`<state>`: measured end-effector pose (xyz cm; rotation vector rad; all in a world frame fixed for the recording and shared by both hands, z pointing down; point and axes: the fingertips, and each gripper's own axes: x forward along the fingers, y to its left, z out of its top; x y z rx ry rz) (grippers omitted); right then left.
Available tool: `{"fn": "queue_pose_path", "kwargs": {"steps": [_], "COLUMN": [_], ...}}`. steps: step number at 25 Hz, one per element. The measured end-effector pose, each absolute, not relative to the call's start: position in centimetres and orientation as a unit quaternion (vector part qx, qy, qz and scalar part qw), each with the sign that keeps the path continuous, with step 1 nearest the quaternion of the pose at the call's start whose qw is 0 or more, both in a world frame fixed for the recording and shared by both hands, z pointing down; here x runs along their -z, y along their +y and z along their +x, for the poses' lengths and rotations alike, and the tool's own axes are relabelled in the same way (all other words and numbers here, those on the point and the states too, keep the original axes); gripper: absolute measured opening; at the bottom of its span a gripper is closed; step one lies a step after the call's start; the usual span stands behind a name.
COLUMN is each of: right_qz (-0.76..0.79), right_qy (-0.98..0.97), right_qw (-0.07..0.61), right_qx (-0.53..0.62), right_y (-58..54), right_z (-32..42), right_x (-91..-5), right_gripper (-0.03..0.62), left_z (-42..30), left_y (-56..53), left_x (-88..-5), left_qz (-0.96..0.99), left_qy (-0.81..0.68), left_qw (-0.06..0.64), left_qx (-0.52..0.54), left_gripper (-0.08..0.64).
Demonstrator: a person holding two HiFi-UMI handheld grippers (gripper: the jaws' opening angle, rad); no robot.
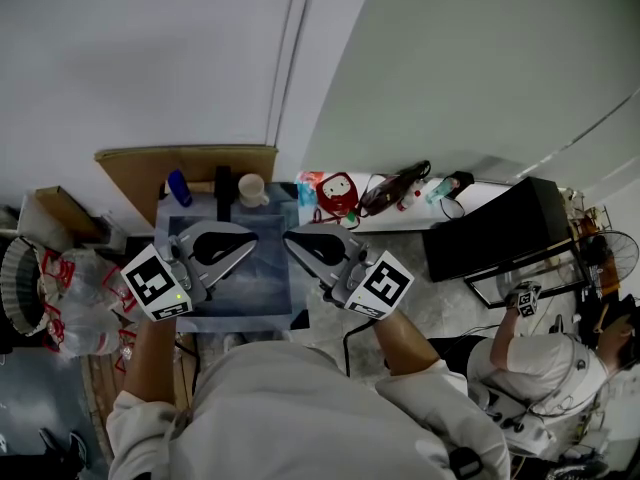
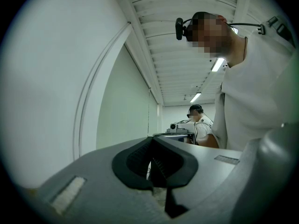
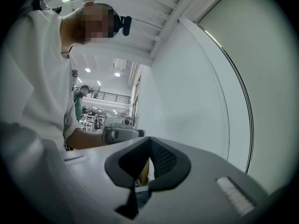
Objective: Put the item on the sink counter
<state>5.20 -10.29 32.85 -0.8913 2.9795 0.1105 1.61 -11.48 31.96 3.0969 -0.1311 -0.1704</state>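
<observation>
Grippers: both hang over the sink counter (image 1: 268, 296), side by side, their tips turned in towards each other but apart.
Left gripper (image 1: 254, 240): jaws closed tight; its own view (image 2: 152, 146) shows the dark pads meeting with nothing between them.
Right gripper (image 1: 288, 236): jaws likewise pressed together and empty in its own view (image 3: 148, 143), where the other gripper shows beyond the tips.
Sink counter: a small blue-grey top below the grippers, set against the pale wall.
Mug (image 1: 252, 190): beige, upright at the counter's back edge, just right of the black tap (image 1: 223, 196); no gripper touches it. It is the likeliest item, though that cannot be told for sure.
Blue bottle (image 1: 180, 187): at the back left corner of the counter, left of the tap.
Cardboard (image 1: 150, 166): leans against the wall behind the counter's back edge.
White shelf (image 1: 480, 193): runs along the wall to the right of the counter and carries a red-and-white thing (image 1: 338, 194) and some bottles.
Black box (image 1: 495, 230): in front of the shelf's right end.
Second person (image 1: 545, 368): seated at the lower right, well apart from the counter.
</observation>
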Motion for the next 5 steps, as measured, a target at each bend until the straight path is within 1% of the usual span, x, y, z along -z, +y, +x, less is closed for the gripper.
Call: {"fn": "queue_pose_path", "kwargs": {"steps": [5], "right_qz": [-0.285], "right_qy": [0.958], "right_qw": [0.013], "right_qx": [-0.038], "right_y": [-10.01], "right_z": [5.13], "right_x": [-32.89], "right_gripper": [0.003], "left_z": [1.6], "left_y": [-11.2], "left_x": [-31.84], "left_qz": [0.997], "left_qy": [-0.044], "left_qw": [0.018], "left_qx": [0.056], "left_gripper": [0.006]}}
